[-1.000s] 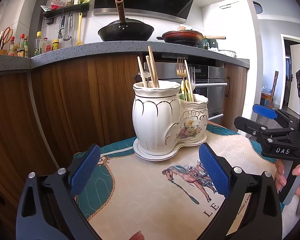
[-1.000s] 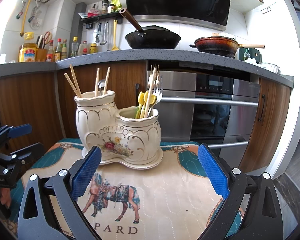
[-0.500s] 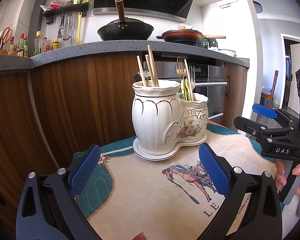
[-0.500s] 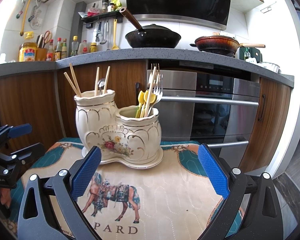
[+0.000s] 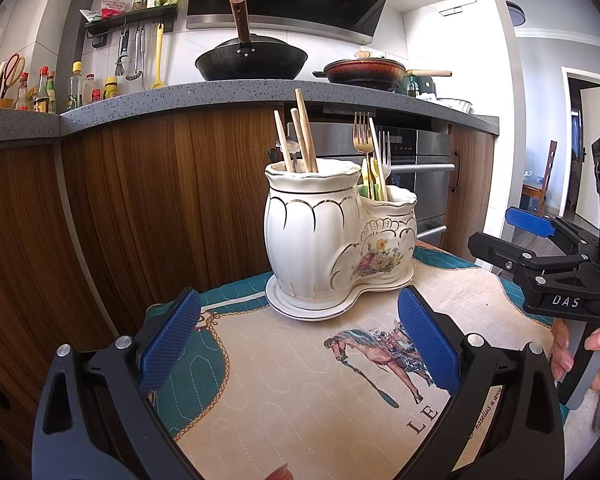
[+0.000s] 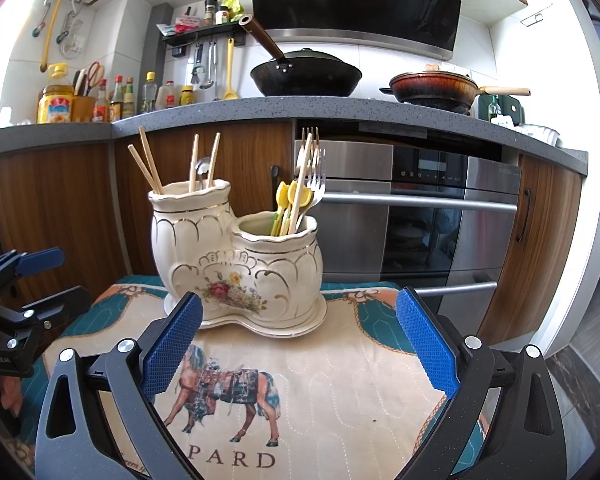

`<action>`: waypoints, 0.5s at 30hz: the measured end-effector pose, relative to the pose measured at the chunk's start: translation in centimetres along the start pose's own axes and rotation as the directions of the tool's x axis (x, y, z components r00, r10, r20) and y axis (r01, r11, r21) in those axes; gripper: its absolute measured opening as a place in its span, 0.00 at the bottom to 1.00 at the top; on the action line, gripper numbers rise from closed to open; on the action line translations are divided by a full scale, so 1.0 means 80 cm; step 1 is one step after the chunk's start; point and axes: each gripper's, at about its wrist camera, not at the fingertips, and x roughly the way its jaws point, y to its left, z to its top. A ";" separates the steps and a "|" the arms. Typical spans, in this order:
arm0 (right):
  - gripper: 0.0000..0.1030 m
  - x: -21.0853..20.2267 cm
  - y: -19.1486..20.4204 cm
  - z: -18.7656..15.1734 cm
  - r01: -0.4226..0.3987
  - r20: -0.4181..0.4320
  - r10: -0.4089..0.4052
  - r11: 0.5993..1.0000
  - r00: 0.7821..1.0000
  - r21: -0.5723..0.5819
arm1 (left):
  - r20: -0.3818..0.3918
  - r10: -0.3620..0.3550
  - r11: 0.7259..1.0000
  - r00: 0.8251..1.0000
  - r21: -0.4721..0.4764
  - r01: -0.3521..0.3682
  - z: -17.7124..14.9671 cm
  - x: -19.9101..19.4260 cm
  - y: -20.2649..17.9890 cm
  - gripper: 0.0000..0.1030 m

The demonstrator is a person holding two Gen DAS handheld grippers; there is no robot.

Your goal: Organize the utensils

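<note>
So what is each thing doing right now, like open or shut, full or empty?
left gripper: open, holding nothing
right gripper: open, holding nothing
tall holder cup: upright, holds chopsticks
short holder cup: upright, holds forks
oven door: shut

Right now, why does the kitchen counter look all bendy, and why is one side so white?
Left wrist view: the fisheye lens curves the straight countertop into an arch, and the daylit doorway side washes out. Right wrist view: the same bend, glare whitens the upper-left corner, yet the ceramic utensil holder stays sharp.
</note>
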 end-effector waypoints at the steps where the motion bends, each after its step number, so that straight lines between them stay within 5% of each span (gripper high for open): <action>1: 0.94 0.000 0.000 0.000 0.000 0.000 0.000 1.000 1.000 0.000 | 0.000 0.000 1.000 1.000 0.000 0.000 0.000 0.000 0.000 0.95; 15: 0.94 0.000 0.000 0.000 0.000 0.000 0.000 1.000 1.000 0.000 | -0.002 -0.001 1.000 1.000 0.000 0.001 0.000 0.001 0.000 0.95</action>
